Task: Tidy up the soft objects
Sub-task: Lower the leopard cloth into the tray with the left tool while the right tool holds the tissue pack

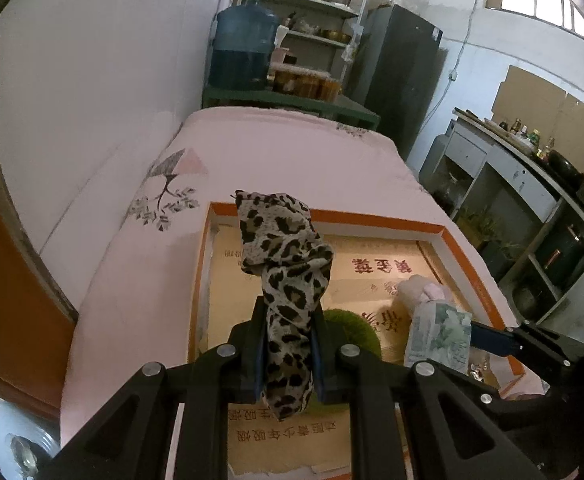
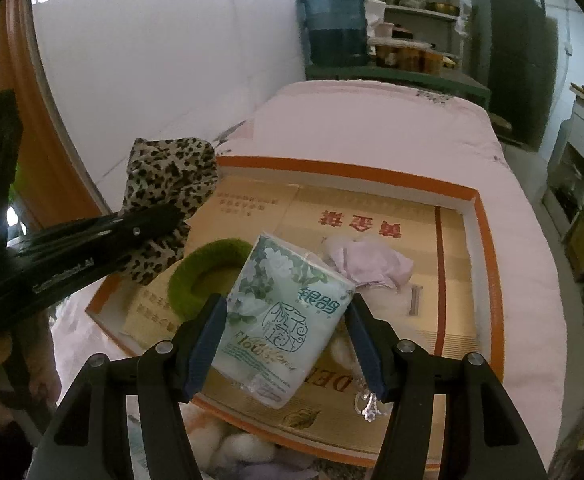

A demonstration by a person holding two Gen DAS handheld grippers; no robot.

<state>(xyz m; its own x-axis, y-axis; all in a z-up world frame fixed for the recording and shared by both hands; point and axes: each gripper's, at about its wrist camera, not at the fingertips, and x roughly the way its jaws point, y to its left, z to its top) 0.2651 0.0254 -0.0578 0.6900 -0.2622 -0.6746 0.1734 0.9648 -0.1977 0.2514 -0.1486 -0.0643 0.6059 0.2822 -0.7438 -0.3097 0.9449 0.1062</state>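
- Nearest the lens on the left side, the left gripper [image 1: 288, 356] is clamped hard on a leopard-print scarf [image 1: 284, 264], jaws nearly together with the cloth bunched between the blue pads.
- That scarf is light and limp as can be: it rises out of the pinch in a crumpled plume, held above the near-left part of the orange-rimmed tray [image 1: 371, 218]. A pinch on a bunched fold like this looks right; thin cloth could slide from a loose hold.
- Moving right, a fuzzy green ring [image 2: 208, 268] lies flat on the tray floor, soft and springy by the look of it, easiest taken across its band.
- Right again, the right gripper [image 2: 288, 340] squeezes a tissue pack [image 2: 280, 316] across its width, pads pressing both sides. It's light and squashy, and the plastic wrap looks slick, so I judge a mid-body grip safest. It hangs over the tray's near edge.
- Just beyond it, a pale pink cloth [image 2: 371, 264] sits crumpled on the tray, floppy stuff.
- Far right, the pink bedspread [image 2: 523, 240] under the tray.
- View against view: the right wrist camera shows the green ring whole and white fluffy balls [image 2: 232, 448] just outside the tray's near rim, which the left view does not show. The left wrist camera alone shows the pinch on the scarf.
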